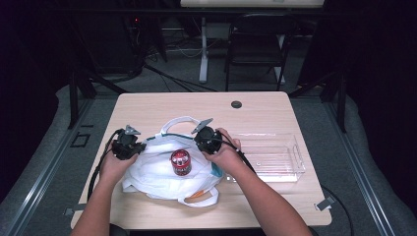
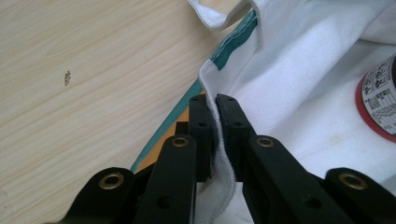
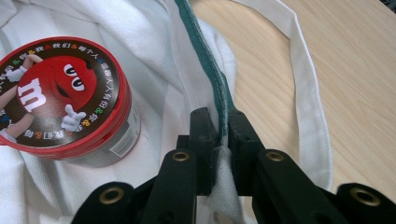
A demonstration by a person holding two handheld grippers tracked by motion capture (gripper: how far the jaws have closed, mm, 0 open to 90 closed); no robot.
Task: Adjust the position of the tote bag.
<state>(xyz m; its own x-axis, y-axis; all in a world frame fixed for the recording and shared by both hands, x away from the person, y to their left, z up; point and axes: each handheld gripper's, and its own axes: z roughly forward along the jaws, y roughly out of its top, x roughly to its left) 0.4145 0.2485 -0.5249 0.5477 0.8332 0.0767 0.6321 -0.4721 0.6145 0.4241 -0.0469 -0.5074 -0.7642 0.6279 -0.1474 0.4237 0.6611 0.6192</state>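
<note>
Two tongs at work on one white cloth bag (image 1: 162, 172), which lies crumpled on the table (image 1: 147, 105), near its front edge. Left tongs (image 1: 129, 142): at the bag's left rim. In the left gripper view the left tongs' jaws are clamped on a fold of the white fabric (image 2: 215, 140), just below the green trim (image 2: 236, 39). Centre: a red round tin (image 1: 181, 162) stands on the bag between the two hands; its lid shows a red cartoon figure in the right gripper view (image 3: 58, 91). Right tongs (image 1: 209, 137): at the bag's right rim, jaws clamped on the green-edged hem (image 3: 219, 93), a white handle strap (image 3: 303, 70) looping beside them on the bare wood. Far right: a clear plastic tray (image 1: 273, 157), just beside the right hand (image 1: 223, 155).
</note>
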